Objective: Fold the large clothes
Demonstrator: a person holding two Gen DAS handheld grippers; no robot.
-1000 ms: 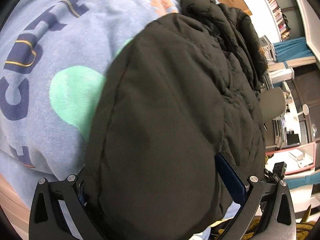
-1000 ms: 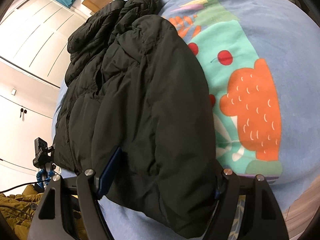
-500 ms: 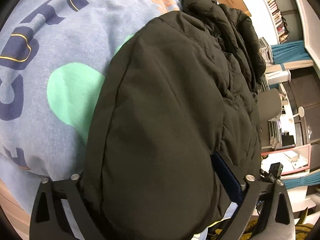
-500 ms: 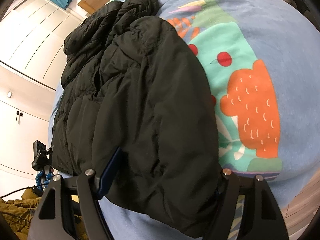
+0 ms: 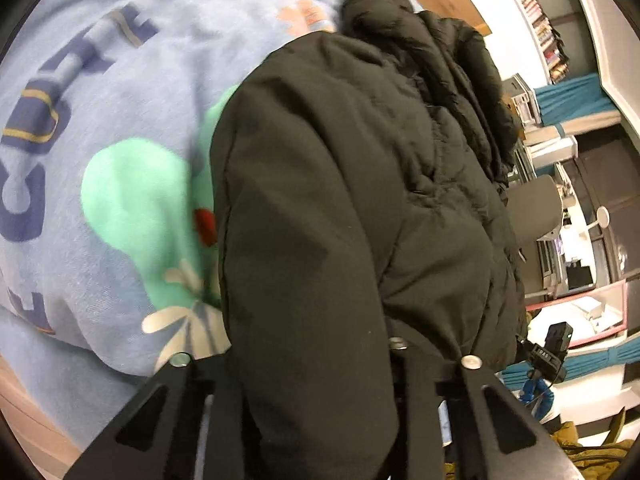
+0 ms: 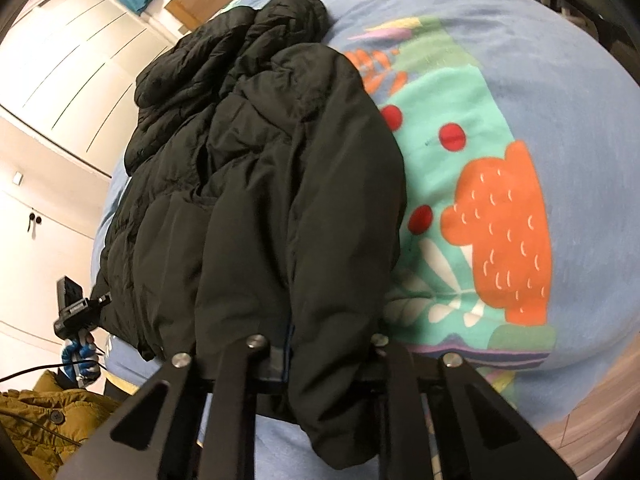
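Observation:
A black puffer jacket (image 5: 360, 208) lies on a light blue printed bedspread (image 5: 100, 92), stretched away from both cameras; it also shows in the right wrist view (image 6: 260, 184). My left gripper (image 5: 312, 364) is shut on the jacket's near hem, with bunched fabric between its black fingers (image 5: 404, 364). My right gripper (image 6: 316, 344) is shut on the near hem too, and a fold of fabric hangs down over the jaws. The fingertips are mostly hidden by cloth.
The bedspread (image 6: 500, 220) carries orange, green and red prints right of the jacket. A small camera on a blue stand (image 6: 74, 320) stands at the bed's side, next to a mustard coat (image 6: 44, 420). White wardrobes (image 6: 60, 80) are at left. Desk and shelves (image 5: 580, 240) are at right.
Both grippers have closed from wide open onto the jacket's near hem. The fabric has bunched between the fingers and more bedspread shows beside the jacket.

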